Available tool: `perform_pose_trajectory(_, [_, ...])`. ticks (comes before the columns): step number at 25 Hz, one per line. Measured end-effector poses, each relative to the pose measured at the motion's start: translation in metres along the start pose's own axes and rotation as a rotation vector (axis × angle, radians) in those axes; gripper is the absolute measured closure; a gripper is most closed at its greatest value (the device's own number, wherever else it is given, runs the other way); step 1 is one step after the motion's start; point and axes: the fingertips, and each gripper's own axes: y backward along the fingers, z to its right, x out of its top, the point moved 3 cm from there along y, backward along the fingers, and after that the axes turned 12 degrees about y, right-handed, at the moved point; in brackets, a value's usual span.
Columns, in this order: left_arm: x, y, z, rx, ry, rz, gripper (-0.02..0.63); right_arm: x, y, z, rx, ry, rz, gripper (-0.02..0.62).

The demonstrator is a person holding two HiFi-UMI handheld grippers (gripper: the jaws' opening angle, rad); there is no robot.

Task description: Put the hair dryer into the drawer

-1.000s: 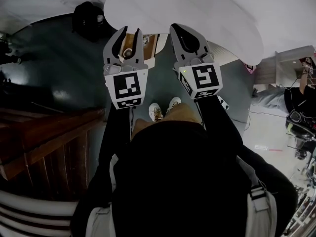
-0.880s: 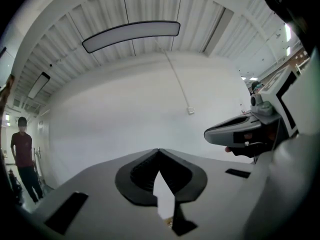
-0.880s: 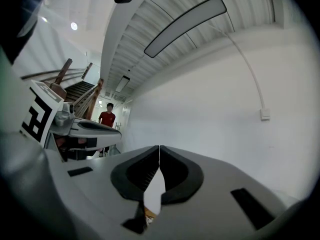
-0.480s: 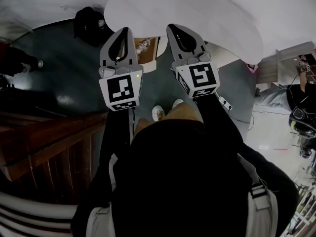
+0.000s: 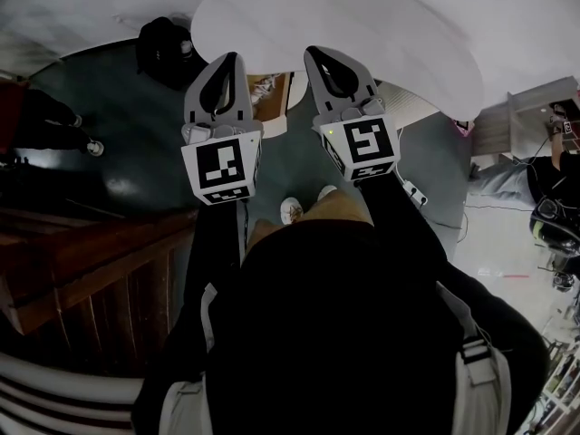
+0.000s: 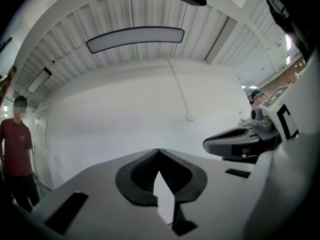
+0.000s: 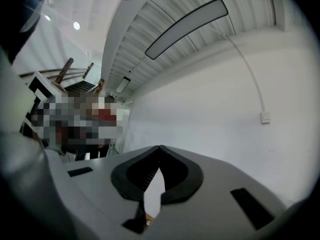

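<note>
Two grippers facing white wall (image 6: 125,114): left gripper (image 6: 159,151) just closed, empty; right gripper (image 7: 159,147) closed, empty; hair dryer, drawer out of view.

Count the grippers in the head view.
2. The left gripper sits left of centre, the right gripper just right of it; both are shut and empty. None seems hidden.

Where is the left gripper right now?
In the head view the left gripper sits centre left, close beside the right gripper, with the person's shoes lower in the picture; its jaws are shut and empty.
</note>
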Motion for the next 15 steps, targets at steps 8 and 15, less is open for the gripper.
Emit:
perform_pose_trajectory(8, [-0.003, -0.004, 0.004, -0.007, 0.003, -0.016, 0.592, -0.002, 0.001, 0.006, -0.005, -0.012, 0.004, 0.569])
perform_pose_trajectory(15, [-0.009, -0.013, 0.008, -0.015, 0.006, -0.030, 0.592, -0.009, 0.000, 0.010, -0.004, -0.013, -0.001, 0.569])
